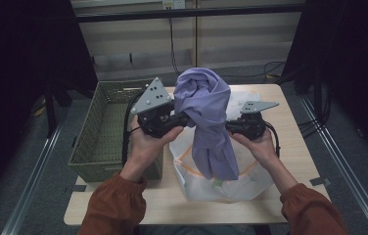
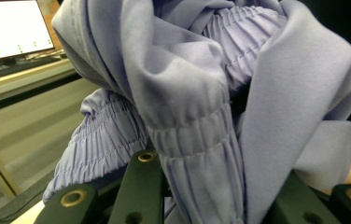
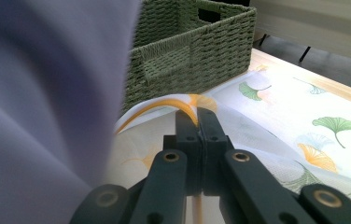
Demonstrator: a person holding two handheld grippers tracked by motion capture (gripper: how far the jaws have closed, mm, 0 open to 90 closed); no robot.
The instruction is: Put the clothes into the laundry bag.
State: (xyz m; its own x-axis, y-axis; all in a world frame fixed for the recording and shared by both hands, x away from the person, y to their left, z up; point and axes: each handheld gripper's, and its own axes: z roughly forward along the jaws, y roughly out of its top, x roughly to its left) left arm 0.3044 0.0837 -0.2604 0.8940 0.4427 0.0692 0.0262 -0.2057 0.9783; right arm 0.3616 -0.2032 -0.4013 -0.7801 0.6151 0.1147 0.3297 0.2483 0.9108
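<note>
Garment [image 1: 206, 122], lilac with a gathered waistband, hangs bunched between both claws above the white leaf-print cloth [image 1: 250, 183] on the bench [image 1: 299, 147]. Left claw [image 1: 184, 119] is clenched on its fabric. Right claw [image 1: 228, 128] is pressed fully together beside the garment. Green woven basket [image 1: 101, 132] stands left.

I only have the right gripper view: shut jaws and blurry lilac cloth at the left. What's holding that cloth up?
Observer: The left gripper is clamped on the lilac garment, on its gathered elastic band.
Operator: Does it hang free?
Observer: Its lower end hangs over the white leaf-print cloth; whether they touch I can't tell.
Operator: Where's my gripper relative to it?
Observer: The right gripper sits at the garment's right side, opposite the left one.
</note>
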